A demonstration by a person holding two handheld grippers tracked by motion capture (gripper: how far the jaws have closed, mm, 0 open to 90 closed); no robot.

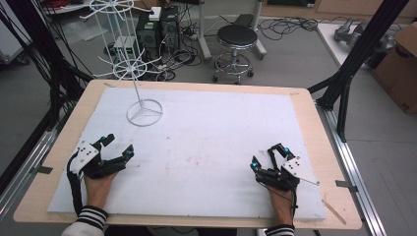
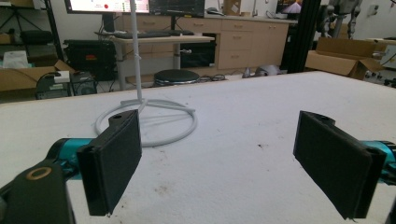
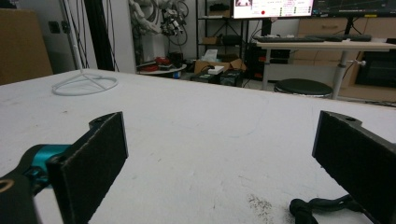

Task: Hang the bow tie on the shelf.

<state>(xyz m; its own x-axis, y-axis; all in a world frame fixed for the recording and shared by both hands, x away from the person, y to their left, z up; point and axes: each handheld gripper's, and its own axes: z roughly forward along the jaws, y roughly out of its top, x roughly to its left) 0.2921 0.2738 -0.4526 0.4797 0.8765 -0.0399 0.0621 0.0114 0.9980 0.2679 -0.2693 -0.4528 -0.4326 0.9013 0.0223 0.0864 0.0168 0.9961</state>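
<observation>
Wooden table [image 1: 314,128] under a white mat [image 1: 211,147], scuffed and speckled with small dark marks; white wire rack [image 1: 129,64] upright on its ring base [image 1: 145,112] at the far left part of the mat, thin pole rising to tiers of radiating hooks. Left gripper [image 1: 117,146] near the front left edge of the mat, held in a hand [image 1: 98,186] with a striped cuff [image 1: 91,216] at the wrist, grey three-cornered plate on top, jaws spread wide with nothing between them, black pads [image 2: 114,161] facing each other over bare mat in the left gripper view, teal joints behind them. Ring base [image 2: 145,122] ahead of the left jaw in that view, well apart from it. Right gripper [image 1: 268,156] near the front right of the mat, gripped by the other hand [image 1: 282,201], likewise spread wide and empty, pads [image 3: 91,163] apart over bare mat in the right gripper view, black cable [image 3: 322,206] lying on the mat by the right jaw. Rack base [image 3: 85,84] far off to the left there. Both grippers well apart from each other and from the rack. Beyond the table: black round stool [image 1: 237,37], computer towers [image 1: 158,29] amid tangled cables on the floor, cardboard box [image 1: 399,64] at right, desk with monitors [image 2: 140,6] in the background of the left gripper view
</observation>
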